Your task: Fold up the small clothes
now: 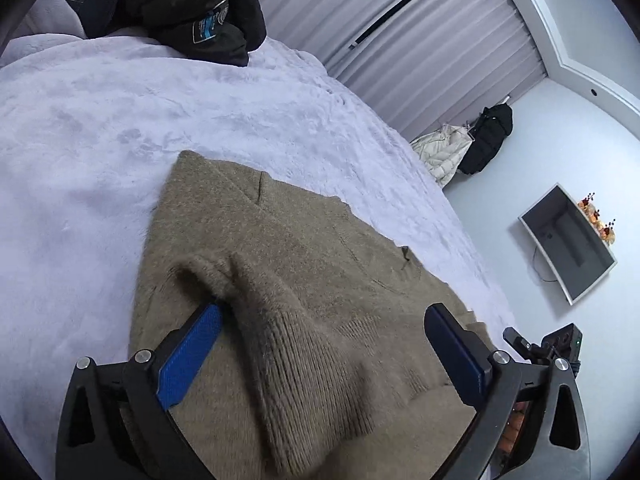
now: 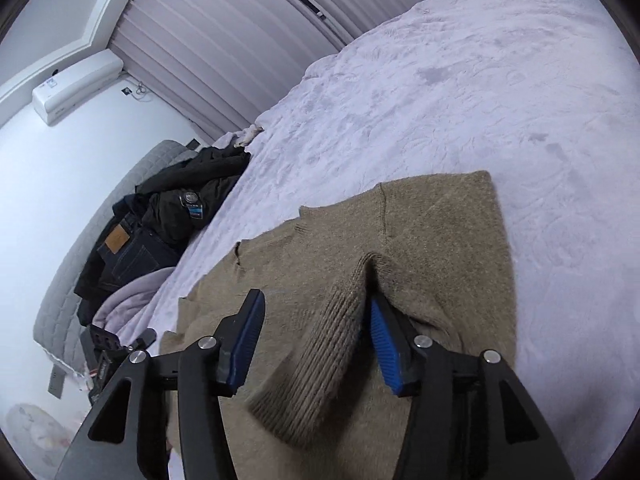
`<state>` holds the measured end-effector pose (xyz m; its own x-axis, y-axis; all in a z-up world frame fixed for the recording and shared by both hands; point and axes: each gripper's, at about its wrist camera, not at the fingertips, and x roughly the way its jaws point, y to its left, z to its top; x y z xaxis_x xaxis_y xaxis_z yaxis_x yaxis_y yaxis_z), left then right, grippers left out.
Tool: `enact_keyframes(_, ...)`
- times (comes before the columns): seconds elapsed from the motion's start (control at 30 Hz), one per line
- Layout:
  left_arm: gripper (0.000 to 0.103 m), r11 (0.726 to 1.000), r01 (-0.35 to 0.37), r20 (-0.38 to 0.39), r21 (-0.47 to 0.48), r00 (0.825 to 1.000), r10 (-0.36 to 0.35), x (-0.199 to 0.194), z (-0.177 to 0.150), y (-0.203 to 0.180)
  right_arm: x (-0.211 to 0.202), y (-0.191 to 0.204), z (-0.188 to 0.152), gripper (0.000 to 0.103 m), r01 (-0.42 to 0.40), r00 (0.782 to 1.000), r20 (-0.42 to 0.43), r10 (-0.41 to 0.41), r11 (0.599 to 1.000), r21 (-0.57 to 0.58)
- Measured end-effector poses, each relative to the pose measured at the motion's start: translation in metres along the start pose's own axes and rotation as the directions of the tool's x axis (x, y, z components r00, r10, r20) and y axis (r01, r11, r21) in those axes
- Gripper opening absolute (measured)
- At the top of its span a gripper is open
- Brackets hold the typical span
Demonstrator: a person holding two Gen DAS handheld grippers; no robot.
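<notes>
A brown knitted sweater [image 1: 288, 248] lies spread on the pale lilac bed cover [image 1: 100, 128]. In the left wrist view my left gripper [image 1: 324, 316] is open, and a raised fold of the sweater's ribbed hem [image 1: 288, 340] stands between its blue pads [image 1: 188, 356]. In the right wrist view the same sweater [image 2: 436, 224] lies on the cover [image 2: 460, 80]. My right gripper [image 2: 318, 300] is open too, with a ribbed fold [image 2: 332, 344] lying between its blue pads [image 2: 386, 344]. Neither fold is pinched.
A heap of dark clothes and jeans [image 2: 160, 220] lies at the head of the bed; it also shows in the left wrist view [image 1: 172, 4]. Grey curtains [image 1: 400, 40] hang behind. A black bag [image 1: 486, 140], a cream jacket [image 1: 440, 152] and a wall screen [image 1: 568, 240] stand beyond the bed edge.
</notes>
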<state>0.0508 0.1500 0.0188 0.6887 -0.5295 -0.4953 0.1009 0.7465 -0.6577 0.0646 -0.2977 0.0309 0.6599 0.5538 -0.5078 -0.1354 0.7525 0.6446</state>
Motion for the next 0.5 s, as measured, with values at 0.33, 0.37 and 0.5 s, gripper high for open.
enact_keyframes(0.33,0.102,0.915,-0.022,-0.318,0.402,0.934,0.162,0.01,-0.046,-0.061,-0.012,0.058,-0.054,0.082,0.027,0.959,-0.237,-0.153,0.886,-0.462)
enact_keyframes(0.37,0.102,0.888,-0.023,-0.342,0.46,0.918,0.201,0.021,-0.049,-0.07,-0.004,0.064,-0.054,0.082,0.02,0.952,-0.254,-0.172,0.861,-0.508)
enact_keyframes(0.5,0.102,0.846,-0.01,-0.362,0.533,0.901,0.24,0.052,-0.029,-0.094,0.027,0.084,-0.046,0.082,-0.024,0.917,-0.316,-0.243,0.758,-0.652)
